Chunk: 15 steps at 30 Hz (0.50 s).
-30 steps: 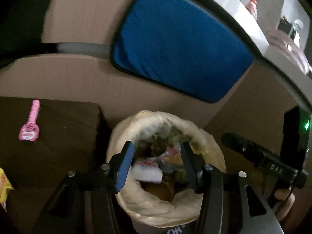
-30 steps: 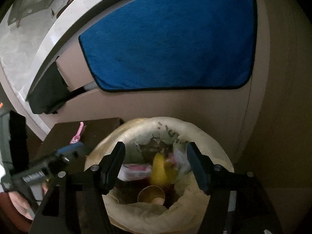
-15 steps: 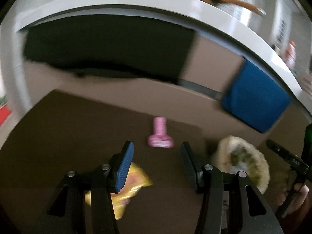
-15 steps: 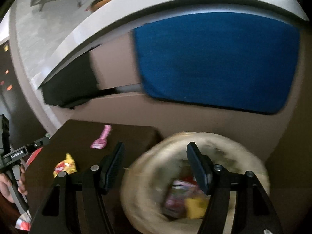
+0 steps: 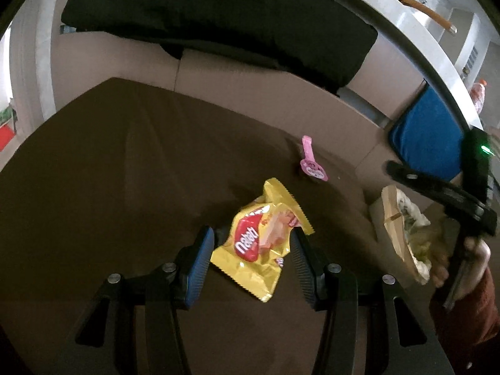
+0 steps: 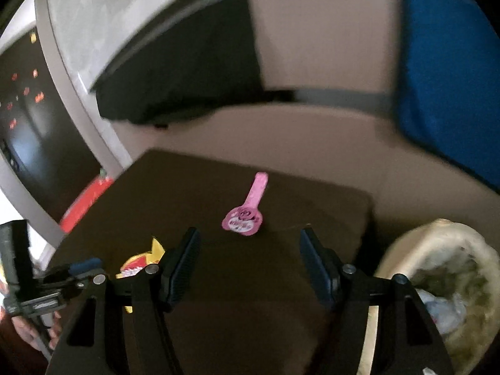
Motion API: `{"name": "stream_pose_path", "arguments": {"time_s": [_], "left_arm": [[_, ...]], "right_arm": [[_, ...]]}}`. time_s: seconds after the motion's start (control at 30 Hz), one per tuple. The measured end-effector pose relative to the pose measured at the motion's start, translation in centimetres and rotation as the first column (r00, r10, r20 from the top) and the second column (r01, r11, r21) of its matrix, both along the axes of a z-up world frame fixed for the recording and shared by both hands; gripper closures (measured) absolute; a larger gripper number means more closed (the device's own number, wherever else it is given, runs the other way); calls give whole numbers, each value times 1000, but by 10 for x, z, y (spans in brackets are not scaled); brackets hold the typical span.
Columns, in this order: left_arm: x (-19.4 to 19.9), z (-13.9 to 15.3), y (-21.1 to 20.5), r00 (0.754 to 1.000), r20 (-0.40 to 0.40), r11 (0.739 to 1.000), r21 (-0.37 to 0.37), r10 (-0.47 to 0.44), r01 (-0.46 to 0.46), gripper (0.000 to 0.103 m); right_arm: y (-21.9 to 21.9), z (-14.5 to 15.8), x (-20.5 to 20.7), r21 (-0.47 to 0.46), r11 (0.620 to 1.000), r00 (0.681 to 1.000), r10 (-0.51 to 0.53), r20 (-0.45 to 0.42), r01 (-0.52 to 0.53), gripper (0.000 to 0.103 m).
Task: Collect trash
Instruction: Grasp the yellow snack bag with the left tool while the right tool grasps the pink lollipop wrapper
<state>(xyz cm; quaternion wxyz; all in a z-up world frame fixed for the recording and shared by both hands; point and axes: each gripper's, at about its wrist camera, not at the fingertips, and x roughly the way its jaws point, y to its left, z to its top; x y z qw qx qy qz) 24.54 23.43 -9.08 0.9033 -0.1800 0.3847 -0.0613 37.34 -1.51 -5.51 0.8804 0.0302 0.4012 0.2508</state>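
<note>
A yellow snack wrapper (image 5: 265, 240) lies crumpled on the dark brown table (image 5: 109, 172). My left gripper (image 5: 253, 243) hangs over it, open, with the wrapper between the fingers and the pads not pressing on it. A pink spoon-shaped wrapper (image 5: 312, 162) lies farther back. In the right wrist view that pink wrapper (image 6: 247, 209) sits just ahead of my open right gripper (image 6: 250, 262), which holds nothing. The yellow wrapper (image 6: 143, 259) peeks out at the left there. The lined trash bin (image 6: 437, 281) stands right of the table, with trash inside.
A beige sofa (image 5: 250, 93) runs behind the table, with a black cushion (image 5: 218, 15) and a blue cushion (image 5: 425, 137). The bin (image 5: 403, 228) stands by the table's right edge. A hand in a red sleeve (image 5: 468, 297) holds the right gripper's handle.
Both grippers have swung left, away from over the trash bin to above the table. The left one now straddles the yellow wrapper; the right one faces the pink wrapper.
</note>
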Motion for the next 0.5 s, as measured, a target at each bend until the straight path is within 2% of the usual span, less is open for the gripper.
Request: {"name": "stream_pose_path", "arguments": {"time_s": [0.2, 0.37, 0.4, 0.43, 0.5], "left_arm": [[-3, -3, 15, 1000, 13, 1000, -31, 1, -1, 52], [-10, -6, 26, 1000, 11, 999, -54, -5, 5, 52], [-11, -6, 27, 1000, 12, 998, -57, -8, 8, 52], [-10, -7, 27, 1000, 12, 998, -59, -11, 11, 52], [-9, -8, 24, 1000, 7, 998, -61, -23, 23, 52]], "right_arm": [[51, -44, 40, -78, 996, 996, 33, -84, -39, 43], [77, -68, 62, -172, 984, 994, 31, -100, -48, 44], [81, -71, 65, -193, 980, 994, 30, -103, -50, 45], [85, -75, 67, -215, 975, 994, 28, -106, -50, 51], [89, -77, 67, -252, 966, 996, 32, -88, -53, 53]]}}
